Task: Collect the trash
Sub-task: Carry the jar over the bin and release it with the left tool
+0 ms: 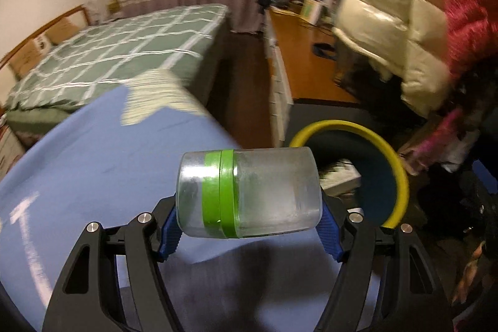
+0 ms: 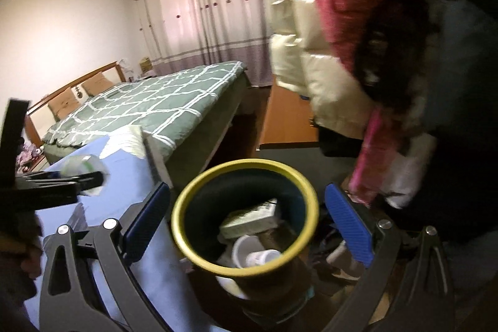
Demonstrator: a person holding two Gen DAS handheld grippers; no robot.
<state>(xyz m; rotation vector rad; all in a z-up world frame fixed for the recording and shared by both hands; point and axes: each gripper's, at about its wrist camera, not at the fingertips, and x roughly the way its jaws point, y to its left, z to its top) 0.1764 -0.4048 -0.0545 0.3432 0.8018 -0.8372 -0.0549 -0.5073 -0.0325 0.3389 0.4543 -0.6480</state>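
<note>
My left gripper (image 1: 249, 217) is shut on a clear plastic jar (image 1: 249, 192) with a green band, held sideways above the blue table (image 1: 93, 176). The jar also shows in the right wrist view (image 2: 82, 167), blurred, in the left gripper (image 2: 87, 179). A dark bin with a yellow rim (image 1: 401, 176) stands right of the table. In the right wrist view the bin (image 2: 242, 167) holds a box, a white cup and other trash. My right gripper (image 2: 249, 223) is open and empty, with its fingers on either side of the bin's mouth.
A bed with a green checked cover (image 1: 124, 52) stands behind the table. A wooden desk (image 1: 305, 52) with clutter is at the back right. A puffy cream and pink jacket (image 1: 404, 21) hangs close on the right. A cream cloth (image 1: 155, 95) lies at the table's far edge.
</note>
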